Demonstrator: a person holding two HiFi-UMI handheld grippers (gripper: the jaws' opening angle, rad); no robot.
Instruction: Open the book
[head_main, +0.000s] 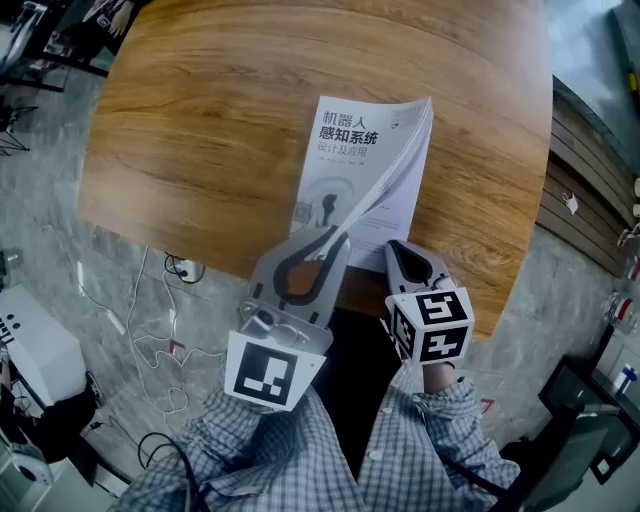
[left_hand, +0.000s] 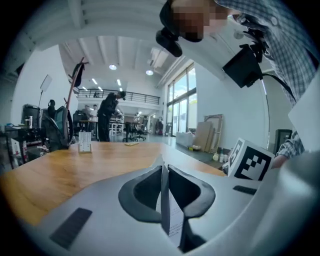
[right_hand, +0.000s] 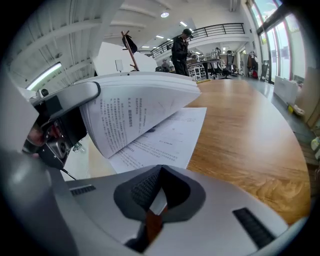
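Table (head_main: 180, 120): a round-cornered wooden top that carries the book near the person's edge, within reach of both tools.

Book (head_main: 345, 140): a white paperback with a Chinese title. It lies on the table in front of the person, spine to the left, and is partly open. It looks to sit this close so the free right-hand edge can be caught from below.

Lifted block (right_hand: 140, 115): the cover and a thick sheaf of printed pages arch upward and fan at the outer edge. They are raised at the near corner only, so they curve rather than swing flat.

Exposed page (right_hand: 170, 135): printed and lying flat on the rest of the book, under the arch.

Left hand-held gripper (head_main: 332, 234): its jaws are pressed together on the near corner of the lifted sheaf, with a thin printed sheet edge-on between them (left_hand: 164, 172). This pinch is what holds the block up.

Right hand-held gripper (head_main: 398, 246): its jaws are closed tip to tip (right_hand: 159, 170), with no sheet clamped that I can make out. It sits low at the book's near right corner, probably to steady the lower pages.

Progress: the opening is under way but not finished.
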